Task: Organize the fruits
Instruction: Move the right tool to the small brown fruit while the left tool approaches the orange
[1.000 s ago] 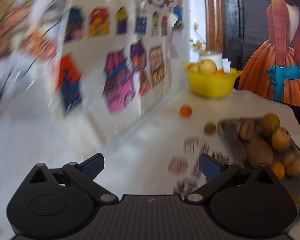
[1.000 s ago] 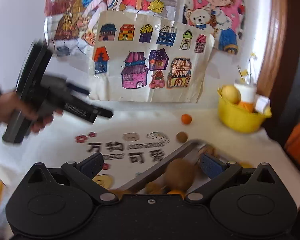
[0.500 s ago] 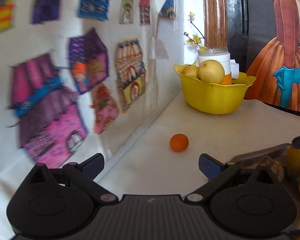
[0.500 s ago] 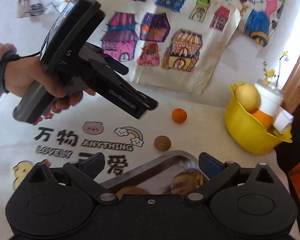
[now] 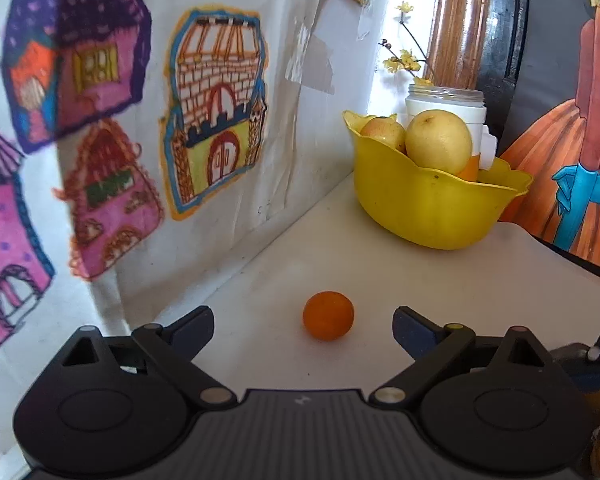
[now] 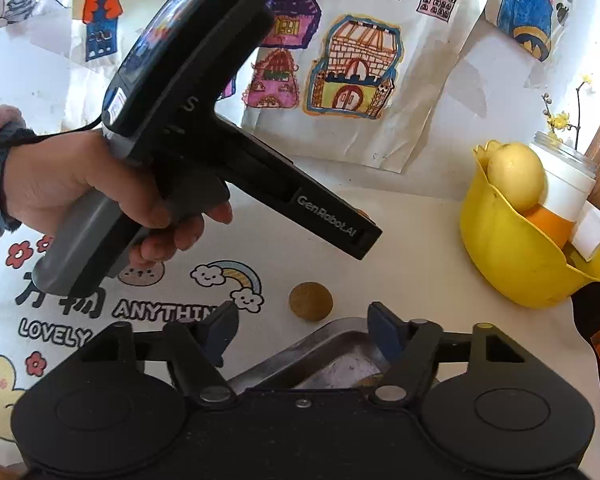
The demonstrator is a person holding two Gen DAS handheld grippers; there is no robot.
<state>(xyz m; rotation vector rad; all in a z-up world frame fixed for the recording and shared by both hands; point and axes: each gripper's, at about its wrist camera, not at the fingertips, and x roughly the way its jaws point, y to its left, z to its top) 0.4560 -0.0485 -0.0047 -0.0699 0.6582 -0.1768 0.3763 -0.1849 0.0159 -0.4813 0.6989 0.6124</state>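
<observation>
A small orange fruit (image 5: 328, 315) lies on the white table, between and just ahead of the open fingers of my left gripper (image 5: 303, 326). A yellow bowl (image 5: 428, 204) at the back right holds pale yellow fruits (image 5: 439, 146) and an orange one. In the right wrist view my right gripper (image 6: 302, 330) is open and empty above the near rim of a metal tray (image 6: 332, 354). A brown round fruit (image 6: 310, 302) lies on the table just beyond that tray. The left gripper's body (image 6: 204, 152), held in a hand, hides the small orange fruit there.
A wall with children's house drawings (image 5: 216, 120) runs close along the left. A white jar (image 5: 446, 104) with yellow flower twigs stands behind the bowl (image 6: 516, 248). A painted panel of an orange dress (image 5: 572, 160) is at the right. The tablecloth has printed words (image 6: 112, 312).
My left gripper has swung right and moved forward, so the small orange fruit now sits between its fingers. My right gripper has moved forward over the tray; its fingers stand a little closer together.
</observation>
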